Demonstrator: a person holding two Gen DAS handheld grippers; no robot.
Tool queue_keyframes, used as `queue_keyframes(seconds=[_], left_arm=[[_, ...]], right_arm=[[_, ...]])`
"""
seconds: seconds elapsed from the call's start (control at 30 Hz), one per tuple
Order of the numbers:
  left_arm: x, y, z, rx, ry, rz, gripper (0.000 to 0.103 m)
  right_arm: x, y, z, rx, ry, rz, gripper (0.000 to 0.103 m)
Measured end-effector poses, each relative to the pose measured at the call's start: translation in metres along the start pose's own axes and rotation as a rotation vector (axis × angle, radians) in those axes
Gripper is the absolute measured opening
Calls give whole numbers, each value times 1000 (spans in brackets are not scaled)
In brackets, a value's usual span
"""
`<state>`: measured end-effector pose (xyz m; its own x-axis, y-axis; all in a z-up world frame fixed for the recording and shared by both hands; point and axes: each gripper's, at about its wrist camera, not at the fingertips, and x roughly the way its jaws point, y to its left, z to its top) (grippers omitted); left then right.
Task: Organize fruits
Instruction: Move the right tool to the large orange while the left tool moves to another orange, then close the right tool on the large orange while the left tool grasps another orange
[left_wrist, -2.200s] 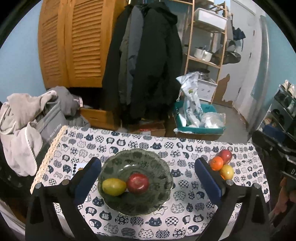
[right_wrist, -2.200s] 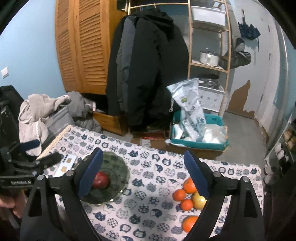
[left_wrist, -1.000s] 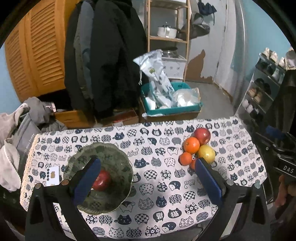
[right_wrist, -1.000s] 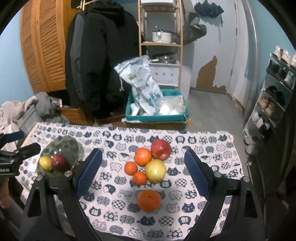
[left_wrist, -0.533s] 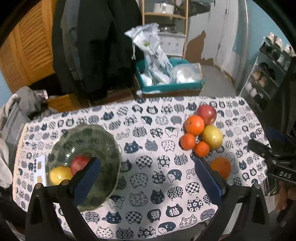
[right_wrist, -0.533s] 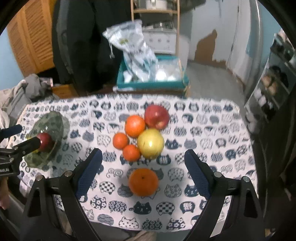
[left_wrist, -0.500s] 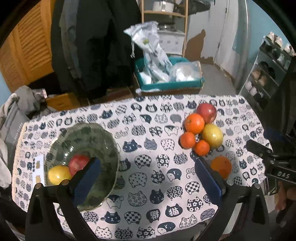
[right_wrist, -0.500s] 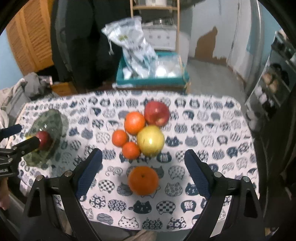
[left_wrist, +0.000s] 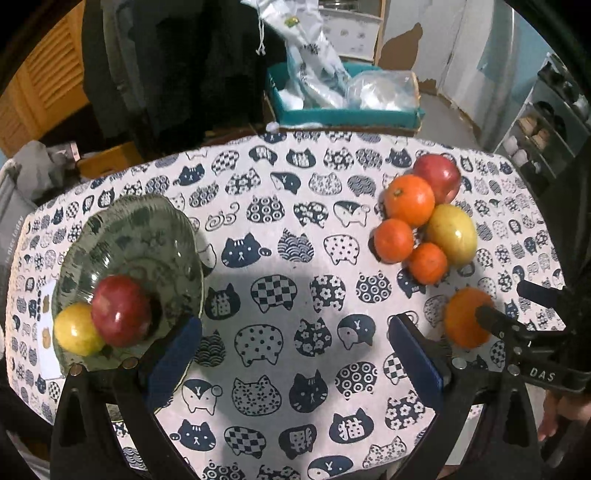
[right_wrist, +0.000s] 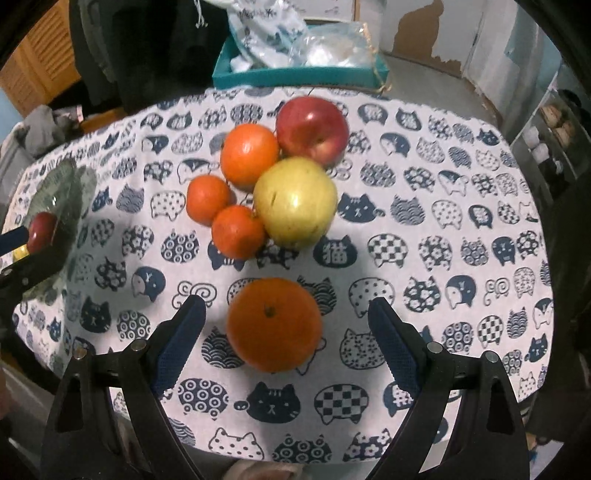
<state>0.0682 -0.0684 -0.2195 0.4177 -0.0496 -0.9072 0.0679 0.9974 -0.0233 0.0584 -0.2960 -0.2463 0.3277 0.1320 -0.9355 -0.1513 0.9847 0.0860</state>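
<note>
Between the spread, empty jaws of our right gripper (right_wrist: 286, 332) we are seeing the big orange (right_wrist: 274, 324) lying alone on the cat-print tablecloth (right_wrist: 424, 206), round and stem-dimpled. We are holding our left gripper (left_wrist: 293, 354) open too, beside the green bowl (left_wrist: 140, 236).

Ahead of the jaws, past the far edge of the table (left_wrist: 295, 229) with its white cloth printed with dark cat faces, a teal box (left_wrist: 343, 114) of pale plastic bags sits on the grey floor (left_wrist: 443, 122). Beyond the left jaw hang dark coats (left_wrist: 177, 66) beside a slatted wooden cupboard (left_wrist: 48, 85), with a grey heap of clothes (left_wrist: 33, 166) lower down. Beyond the right jaw stand a pale wall with a brown patch of peeled paint (right_wrist: 436, 29) and an open rack of shoes (left_wrist: 543, 125); the room is dim, with soft shadows on the cloth.
</note>
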Motion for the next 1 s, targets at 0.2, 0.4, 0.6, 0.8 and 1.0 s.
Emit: queue_keyframes(seconds=[0.2, 0.4, 0.6, 0.8, 1.0], left_arm=[[13, -3, 1, 26, 15, 18, 102], [21, -5, 7, 11, 24, -5, 102], [27, -9, 21, -27, 22, -59, 102], [41, -20, 35, -30, 30, -59, 102], [54, -26, 46, -66, 54, -86, 102]], right_arm=[[27, -1, -7, 9, 76, -1, 90], [45, -7, -12, 39, 115, 32, 83], [41, -2, -10, 20, 110, 78, 67], [36, -10, -4, 24, 70, 41, 67], [28, -42, 15, 83, 4, -12, 67]])
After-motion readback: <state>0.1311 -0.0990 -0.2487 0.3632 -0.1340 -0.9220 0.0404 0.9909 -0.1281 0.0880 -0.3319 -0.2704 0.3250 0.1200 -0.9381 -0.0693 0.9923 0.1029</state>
